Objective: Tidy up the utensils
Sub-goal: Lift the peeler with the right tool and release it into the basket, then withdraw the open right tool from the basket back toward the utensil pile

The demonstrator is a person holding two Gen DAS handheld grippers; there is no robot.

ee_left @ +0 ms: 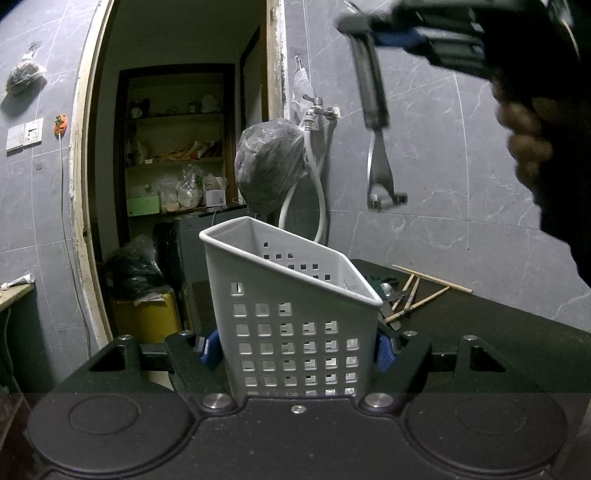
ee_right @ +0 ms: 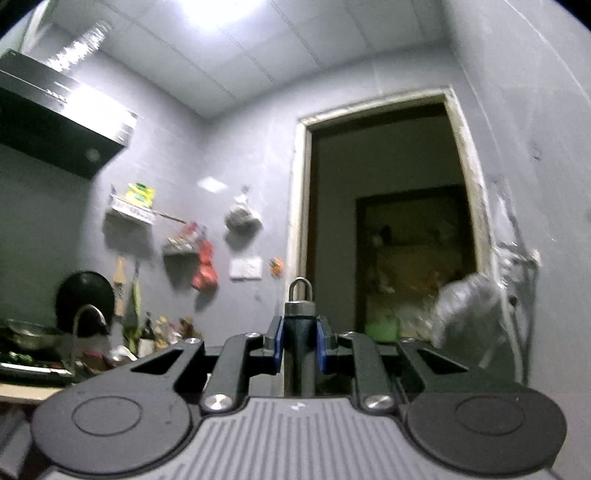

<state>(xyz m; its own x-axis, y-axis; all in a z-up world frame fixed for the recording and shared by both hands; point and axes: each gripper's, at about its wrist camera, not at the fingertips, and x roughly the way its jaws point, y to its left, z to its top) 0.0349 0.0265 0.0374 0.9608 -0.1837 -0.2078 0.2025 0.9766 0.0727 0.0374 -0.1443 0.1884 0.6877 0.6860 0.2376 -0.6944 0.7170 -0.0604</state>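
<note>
Clamped between the blue pads of the left tool [ee_left: 297,349], a white perforated utensil basket [ee_left: 291,306] is standing upright on the dark table [ee_left: 498,325], its slanted rim facing the camera and its inside showing no utensils. Behind the basket to the right, several wooden chopsticks [ee_left: 424,291] and some metal cutlery [ee_left: 389,299] are lying loose on the table. Above and to the right of the basket, the right tool [ee_left: 369,29] is pinching a peeler [ee_left: 376,122] by the top of its dark handle, so the forked blade end is hanging down in the air, well clear of the basket's rim. A person's hand [ee_left: 524,140] is gripping that tool. In the right wrist view, the right tool [ee_right: 299,347] is squeezing the peeler's handle [ee_right: 299,350], whose metal hanging loop is sticking up past the pads. Behind the basket, a filled plastic bag [ee_left: 269,166] is hanging by a wall tap [ee_left: 317,107].
</note>
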